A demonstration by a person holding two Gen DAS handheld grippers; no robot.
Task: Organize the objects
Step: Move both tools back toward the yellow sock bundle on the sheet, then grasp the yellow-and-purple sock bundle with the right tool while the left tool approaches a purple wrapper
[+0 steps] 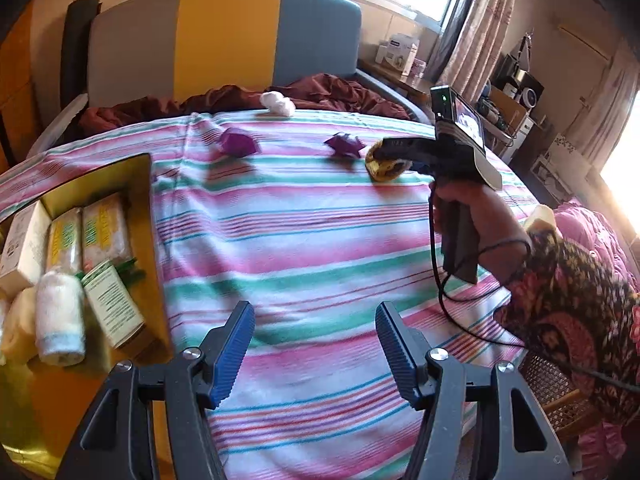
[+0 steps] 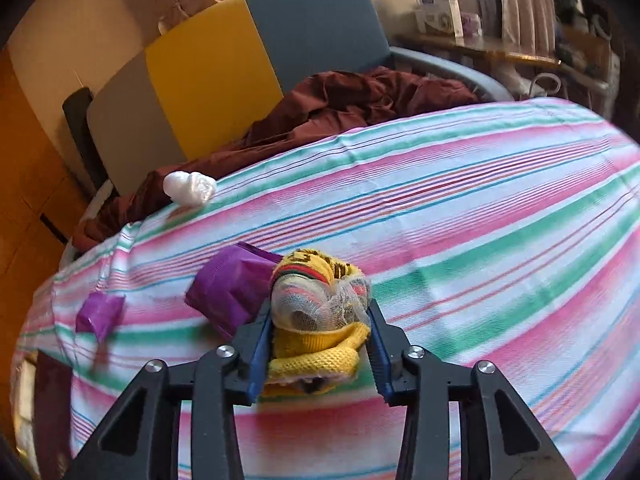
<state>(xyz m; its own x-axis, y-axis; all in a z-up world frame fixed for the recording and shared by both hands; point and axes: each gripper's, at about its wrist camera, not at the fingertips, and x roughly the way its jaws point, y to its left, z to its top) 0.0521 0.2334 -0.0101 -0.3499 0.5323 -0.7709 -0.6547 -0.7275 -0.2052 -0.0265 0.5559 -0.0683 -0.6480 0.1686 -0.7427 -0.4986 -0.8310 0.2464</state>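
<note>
A rolled yellow sock bundle (image 2: 316,344) with white netting lies on the striped cloth (image 2: 480,240). My right gripper (image 2: 320,308) is shut on it, blue pads pressing both sides. In the left wrist view the same bundle (image 1: 380,170) sits at the right gripper (image 1: 386,156) tip. Two purple packets (image 1: 238,142) (image 1: 345,145) lie nearby, one (image 2: 230,288) touching the bundle's left side. A white wad (image 1: 277,102) rests at the cloth's far edge. My left gripper (image 1: 314,312) hangs open over bare cloth, beside a gold box (image 1: 140,184) holding several packets and a white roll (image 1: 60,316).
A maroon cloth (image 2: 360,100) is heaped behind the striped cloth, against a grey, yellow and blue chair back (image 1: 224,40). A patterned sleeve (image 1: 572,312) and a black cable (image 1: 440,280) cross the right side. Shelves with clutter stand by the window at far right.
</note>
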